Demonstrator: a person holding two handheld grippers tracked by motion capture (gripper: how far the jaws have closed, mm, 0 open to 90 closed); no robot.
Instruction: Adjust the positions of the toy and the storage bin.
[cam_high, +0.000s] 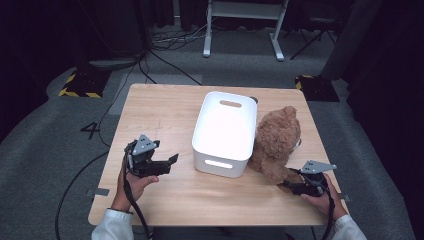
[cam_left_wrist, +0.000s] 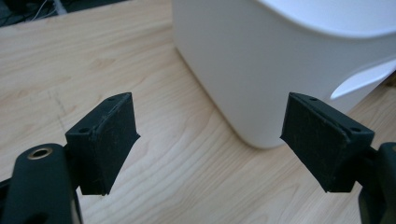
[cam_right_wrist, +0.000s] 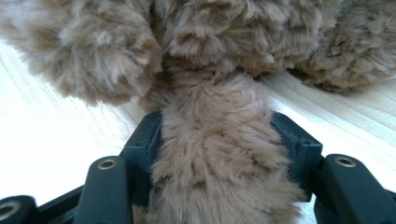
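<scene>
A brown teddy bear (cam_high: 276, 142) lies on the wooden table (cam_high: 165, 115), against the right side of a white plastic bin (cam_high: 224, 131). My right gripper (cam_high: 288, 185) is at the bear's near end, shut on one furry limb (cam_right_wrist: 219, 154), which fills the gap between the two black pads. My left gripper (cam_high: 172, 161) is held above the table, left of the bin and pointing toward it. Its jaws stand open with nothing between them, and the bin's corner (cam_left_wrist: 261, 79) and handle slot show just beyond the pads (cam_left_wrist: 109, 140).
The bin stands near the table's middle, with an oval handle cutout (cam_high: 218, 164) on its near wall. Bare wood lies left of the bin and along the front edge. Beyond the table are grey floor, cables and a white desk frame (cam_high: 243, 25).
</scene>
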